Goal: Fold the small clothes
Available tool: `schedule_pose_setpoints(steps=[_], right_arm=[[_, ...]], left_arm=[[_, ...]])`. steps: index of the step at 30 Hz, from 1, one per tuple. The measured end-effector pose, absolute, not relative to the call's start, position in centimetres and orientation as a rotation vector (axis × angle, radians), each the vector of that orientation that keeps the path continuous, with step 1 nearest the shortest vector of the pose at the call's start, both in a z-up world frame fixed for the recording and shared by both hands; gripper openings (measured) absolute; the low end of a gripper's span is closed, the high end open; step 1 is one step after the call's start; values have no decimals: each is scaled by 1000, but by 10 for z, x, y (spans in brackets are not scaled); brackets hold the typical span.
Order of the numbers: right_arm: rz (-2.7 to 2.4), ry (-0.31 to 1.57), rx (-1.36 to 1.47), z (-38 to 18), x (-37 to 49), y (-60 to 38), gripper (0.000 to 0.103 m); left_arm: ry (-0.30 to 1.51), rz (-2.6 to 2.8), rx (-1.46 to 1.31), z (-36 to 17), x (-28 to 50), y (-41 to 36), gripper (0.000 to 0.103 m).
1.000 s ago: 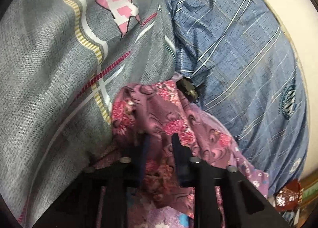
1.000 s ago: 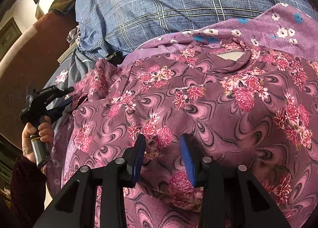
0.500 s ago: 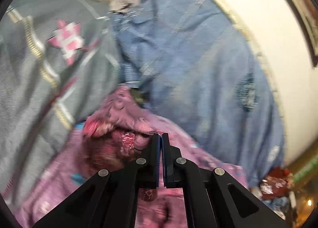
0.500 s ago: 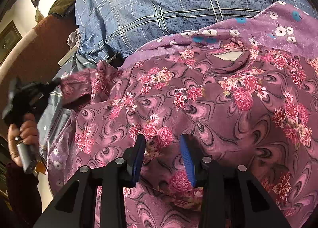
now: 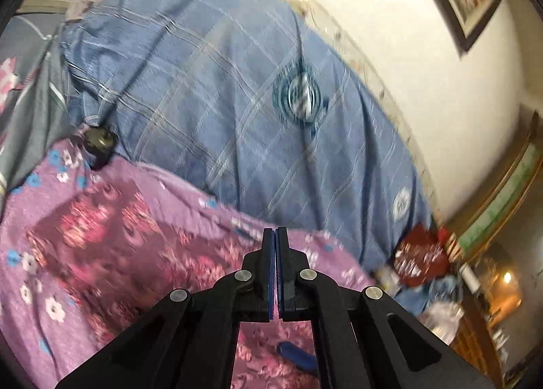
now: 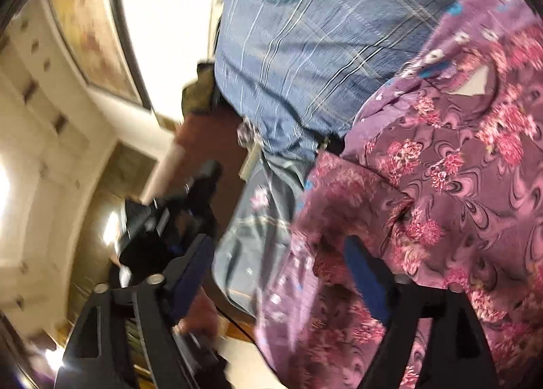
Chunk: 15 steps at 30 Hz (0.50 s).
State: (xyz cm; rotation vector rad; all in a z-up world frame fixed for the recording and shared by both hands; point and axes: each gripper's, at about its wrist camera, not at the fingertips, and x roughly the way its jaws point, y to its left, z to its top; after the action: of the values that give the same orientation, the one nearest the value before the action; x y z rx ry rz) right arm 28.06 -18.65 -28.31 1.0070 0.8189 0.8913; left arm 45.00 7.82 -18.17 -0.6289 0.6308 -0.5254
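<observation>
Ahead of my left tongs [image 5: 275,233] and filling most of that view is the blue checked blanket [image 5: 237,100], bunched up against a cream wall [image 5: 424,66]. A grey patterned sheet [image 5: 30,111] lies off to the left of it. Nearer, right under and in front of both sets of tongs, is the purple floral garment [image 5: 118,246], spread out over a lighter purple cloth with small white and blue flowers [image 5: 37,287]; both views are blurred, so I cannot make out its folds well. In the right wrist view the garment [image 6: 458,185] runs from between the fingers out to the right. My left tongs are pressed together, with no fabric between the pads. My right tongs [image 6: 281,250] are opening, the fingers standing wide apart above the garment's edge and not pinching it. A small dark round object [image 5: 98,139] sits far ahead-left of the left tongs, at the blanket's edge.
</observation>
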Motion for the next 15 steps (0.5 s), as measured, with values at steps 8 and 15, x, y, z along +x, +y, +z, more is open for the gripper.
schedule_pose_setpoints(steps=[8,15], right_arm=[[765,1002,1057,-323,304,-183,63],[682,997,996,-322,319,-151,54]], left_arm=[[692,-121,-428,-193,479,105,2],[953,80,-426,-256,513,127,2]])
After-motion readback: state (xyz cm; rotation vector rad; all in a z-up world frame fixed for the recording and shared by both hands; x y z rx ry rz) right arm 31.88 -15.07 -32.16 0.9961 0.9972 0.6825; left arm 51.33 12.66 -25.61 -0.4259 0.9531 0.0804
